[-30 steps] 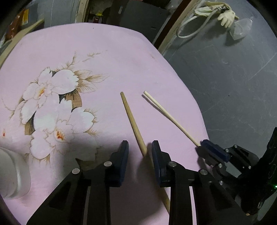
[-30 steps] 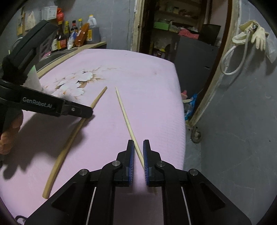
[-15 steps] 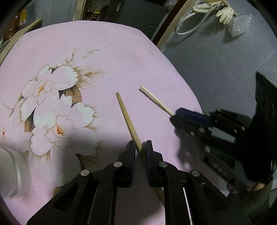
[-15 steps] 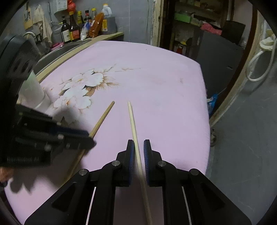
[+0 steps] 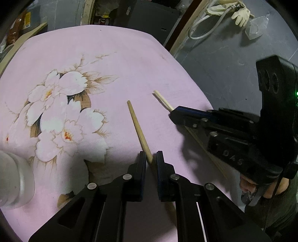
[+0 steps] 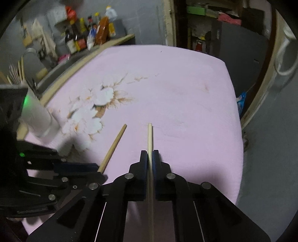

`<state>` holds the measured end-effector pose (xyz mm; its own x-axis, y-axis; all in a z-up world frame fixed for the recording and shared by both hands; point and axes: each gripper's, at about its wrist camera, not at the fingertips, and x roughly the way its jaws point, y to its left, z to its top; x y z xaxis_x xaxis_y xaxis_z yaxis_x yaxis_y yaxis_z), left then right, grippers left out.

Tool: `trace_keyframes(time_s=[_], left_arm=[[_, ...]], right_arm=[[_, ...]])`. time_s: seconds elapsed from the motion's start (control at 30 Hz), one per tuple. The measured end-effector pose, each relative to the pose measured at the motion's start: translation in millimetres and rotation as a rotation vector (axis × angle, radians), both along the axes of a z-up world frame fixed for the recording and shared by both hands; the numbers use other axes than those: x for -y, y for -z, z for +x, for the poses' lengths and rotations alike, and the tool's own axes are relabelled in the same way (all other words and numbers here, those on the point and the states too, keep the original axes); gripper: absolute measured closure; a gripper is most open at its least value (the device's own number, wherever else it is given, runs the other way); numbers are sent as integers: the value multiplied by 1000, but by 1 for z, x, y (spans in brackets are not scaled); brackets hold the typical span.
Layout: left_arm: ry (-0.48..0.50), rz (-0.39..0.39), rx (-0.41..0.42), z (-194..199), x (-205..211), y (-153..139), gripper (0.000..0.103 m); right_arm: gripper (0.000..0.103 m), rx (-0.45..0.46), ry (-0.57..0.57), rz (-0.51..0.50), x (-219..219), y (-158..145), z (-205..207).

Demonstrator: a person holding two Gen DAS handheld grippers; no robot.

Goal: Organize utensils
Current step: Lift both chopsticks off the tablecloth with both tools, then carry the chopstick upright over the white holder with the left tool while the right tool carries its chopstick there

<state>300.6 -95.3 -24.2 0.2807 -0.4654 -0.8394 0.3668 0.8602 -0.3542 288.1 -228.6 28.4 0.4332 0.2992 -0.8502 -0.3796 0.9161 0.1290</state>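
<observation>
Two wooden chopsticks are over a pink flowered tablecloth point(image 5: 111, 55). My left gripper point(image 5: 149, 158) is shut on the darker chopstick point(image 5: 137, 128), which points forward from its jaws; it also shows in the right wrist view point(image 6: 113, 147). My right gripper point(image 6: 149, 154) is shut on the paler chopstick point(image 6: 150, 135), which runs back between its fingers. In the left wrist view the right gripper point(image 5: 172, 112) comes in from the right, with the pale chopstick's tip point(image 5: 163, 99) sticking out. A white cup point(image 5: 11, 178) stands at the left.
The white cup also shows in the right wrist view point(image 6: 37, 119). A counter with bottles point(image 6: 87, 35) lies beyond the table's far left edge. The table's right edge drops to a grey floor point(image 5: 232, 61). A hose and glove point(image 5: 240, 13) hang on the wall.
My left gripper closed on the darker chopstick. My right gripper slid forward along the pale chopstick and lifted it. Both chopsticks now point more toward the table's middle.
</observation>
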Motion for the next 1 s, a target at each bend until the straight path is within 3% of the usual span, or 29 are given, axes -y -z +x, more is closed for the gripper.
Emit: trace_keyframes(time_s=[0.07, 0.3, 0.5, 0.63, 0.83, 1.0], left_arm=[[1, -3, 28, -9, -5, -2, 97], [-11, -34, 125, -37, -21, -14, 99], [-22, -52, 334, -71, -26, -40, 99], [-38, -83, 526, -97, -28, -62, 99], [-74, -112, 711, -116, -30, -85, 99], [-80, -128, 832, -130, -32, -104, 99]], right_arm=[[100, 13, 38, 71, 9, -2, -8], [100, 139, 118, 171, 23, -16, -45], [100, 338, 183, 228, 21, -40, -80], [100, 487, 196, 221, 11, -59, -104], [100, 691, 199, 171, -4, -84, -130], [100, 816, 192, 206, -14, -104, -140]])
